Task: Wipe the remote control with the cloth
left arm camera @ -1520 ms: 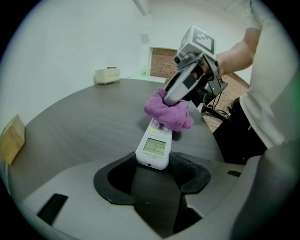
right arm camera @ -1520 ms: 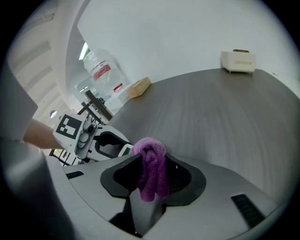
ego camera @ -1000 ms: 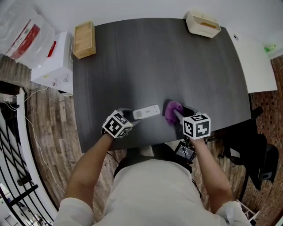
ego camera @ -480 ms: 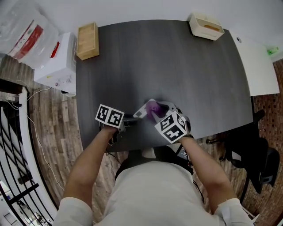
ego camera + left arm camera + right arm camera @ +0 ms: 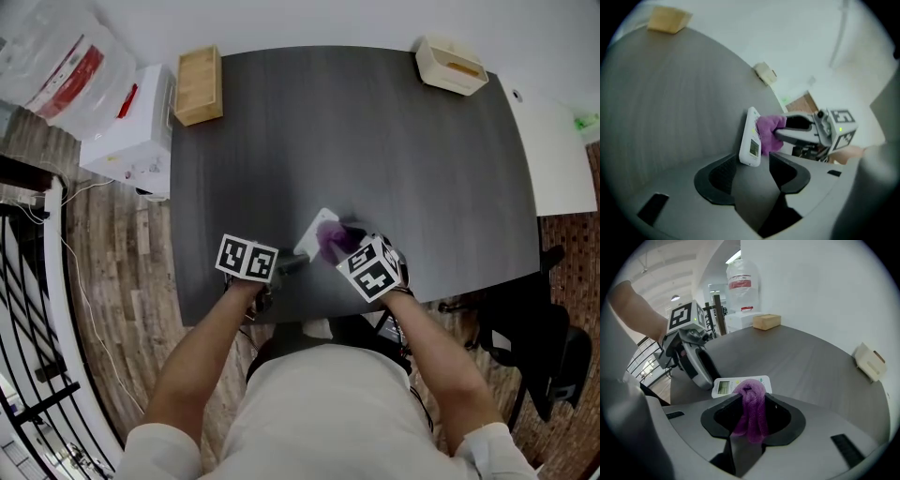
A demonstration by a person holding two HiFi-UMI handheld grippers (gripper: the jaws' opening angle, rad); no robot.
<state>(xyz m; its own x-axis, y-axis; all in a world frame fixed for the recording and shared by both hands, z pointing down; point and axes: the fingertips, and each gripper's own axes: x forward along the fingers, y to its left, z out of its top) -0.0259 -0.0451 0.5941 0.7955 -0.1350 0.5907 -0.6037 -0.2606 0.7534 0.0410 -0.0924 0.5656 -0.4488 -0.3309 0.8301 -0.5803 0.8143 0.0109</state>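
Observation:
The white remote control is tilted near the dark table's front edge. My left gripper is shut on its near end. In the left gripper view that end of the remote sits between the jaws of the left gripper. The purple cloth is bunched in my right gripper, which is shut on it. In the right gripper view the cloth hangs between the jaws of the right gripper and presses on the remote, right of its small screen.
A wooden box stands at the table's far left corner and a cream tray at the far right. A white box and a plastic bag are off the table's left side. A white surface adjoins on the right.
My right gripper has carried the cloth leftwards onto the remote. The left gripper has rolled, and the remote has swung from lying crosswise to pointing away and tilted.

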